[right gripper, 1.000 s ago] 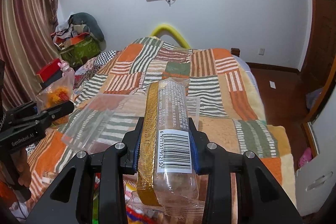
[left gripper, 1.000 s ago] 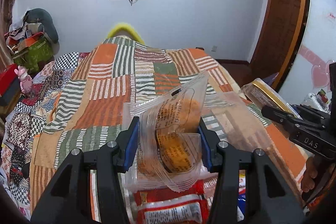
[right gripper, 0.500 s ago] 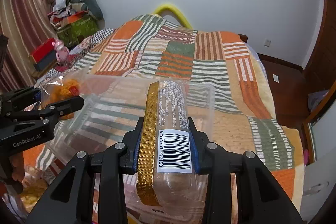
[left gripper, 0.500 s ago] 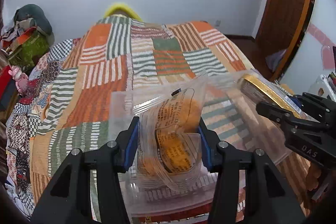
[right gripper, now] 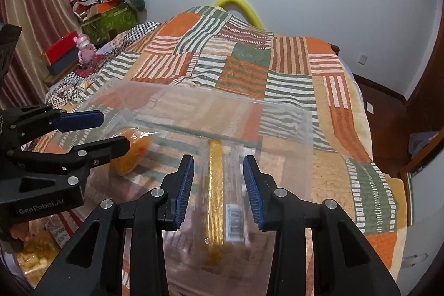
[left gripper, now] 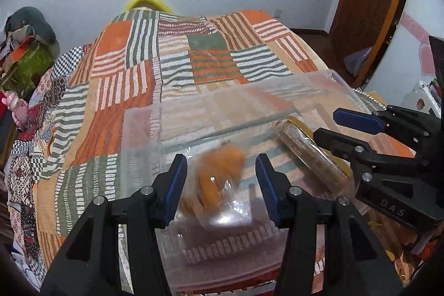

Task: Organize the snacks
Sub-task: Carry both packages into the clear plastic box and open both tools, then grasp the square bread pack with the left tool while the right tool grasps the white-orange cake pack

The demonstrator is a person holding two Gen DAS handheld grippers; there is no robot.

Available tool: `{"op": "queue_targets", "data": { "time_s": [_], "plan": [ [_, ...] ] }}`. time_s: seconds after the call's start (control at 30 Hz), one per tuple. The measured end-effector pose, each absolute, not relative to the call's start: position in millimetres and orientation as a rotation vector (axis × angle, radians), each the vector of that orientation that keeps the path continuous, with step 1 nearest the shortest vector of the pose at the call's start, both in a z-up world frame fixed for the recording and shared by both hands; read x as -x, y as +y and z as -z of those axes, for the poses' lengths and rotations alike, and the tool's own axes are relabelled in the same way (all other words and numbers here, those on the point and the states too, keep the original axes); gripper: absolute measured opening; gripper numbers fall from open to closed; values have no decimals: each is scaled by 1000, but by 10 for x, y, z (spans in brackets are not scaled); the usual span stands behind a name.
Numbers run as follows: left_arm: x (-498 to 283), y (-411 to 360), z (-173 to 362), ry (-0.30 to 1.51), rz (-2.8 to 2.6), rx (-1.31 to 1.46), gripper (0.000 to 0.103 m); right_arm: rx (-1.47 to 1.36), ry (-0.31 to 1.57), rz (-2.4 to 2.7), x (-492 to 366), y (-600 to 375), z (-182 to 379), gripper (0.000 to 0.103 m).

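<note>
Bed: patchwork quilt [left gripper: 211, 57] carries the whole workspace
Box: clear plastic box [left gripper: 144, 129] lies on the quilt, now directly under both tools; a second ago it sat lower and further off
Left gripper [left gripper: 220, 160]: fingers released, a gap showing on each side of the orange snack bag [left gripper: 219, 171]; a second ago the pads pinched it
Right gripper [right gripper: 217, 160]: fingers also let go, pads clear of the long gold-edged packet [right gripper: 216, 193], which they clamped a second ago
Orange bag: blurred, dropped to the box floor, left part
Long packet: blurred, lying lengthwise in the box, right part
Meaning: two snacks look boxed; loose yellow snacks [right gripper: 33, 254] outside the box likely come next
</note>
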State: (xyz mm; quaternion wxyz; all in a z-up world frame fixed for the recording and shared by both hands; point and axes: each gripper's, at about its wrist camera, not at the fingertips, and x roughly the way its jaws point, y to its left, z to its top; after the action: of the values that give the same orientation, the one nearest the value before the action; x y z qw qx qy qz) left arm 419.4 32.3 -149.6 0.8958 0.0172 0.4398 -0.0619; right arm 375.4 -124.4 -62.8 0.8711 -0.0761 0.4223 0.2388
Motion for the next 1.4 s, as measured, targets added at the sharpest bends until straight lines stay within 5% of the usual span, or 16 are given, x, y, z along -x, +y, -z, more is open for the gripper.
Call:
{"op": "queue_targets", "data": {
  "time_s": [0.43, 0.67, 1.1, 1.4],
  "plan": [
    [-3821, 485, 1064, 805, 109, -15, 52, 113, 844, -513, -3535, -1380, 337, 38],
    [-3361, 503, 818, 724, 85, -40, 61, 85, 778, -515, -3175, -1485, 47, 39],
    [-2482, 485, 851, 742, 120, -44, 78, 29, 746, -494, -2465, -1679, -42, 62],
    [-2115, 518, 1117, 812, 121, -13, 80, -6, 806, -456, -2032, -1743, 218, 86]
  ]
}}
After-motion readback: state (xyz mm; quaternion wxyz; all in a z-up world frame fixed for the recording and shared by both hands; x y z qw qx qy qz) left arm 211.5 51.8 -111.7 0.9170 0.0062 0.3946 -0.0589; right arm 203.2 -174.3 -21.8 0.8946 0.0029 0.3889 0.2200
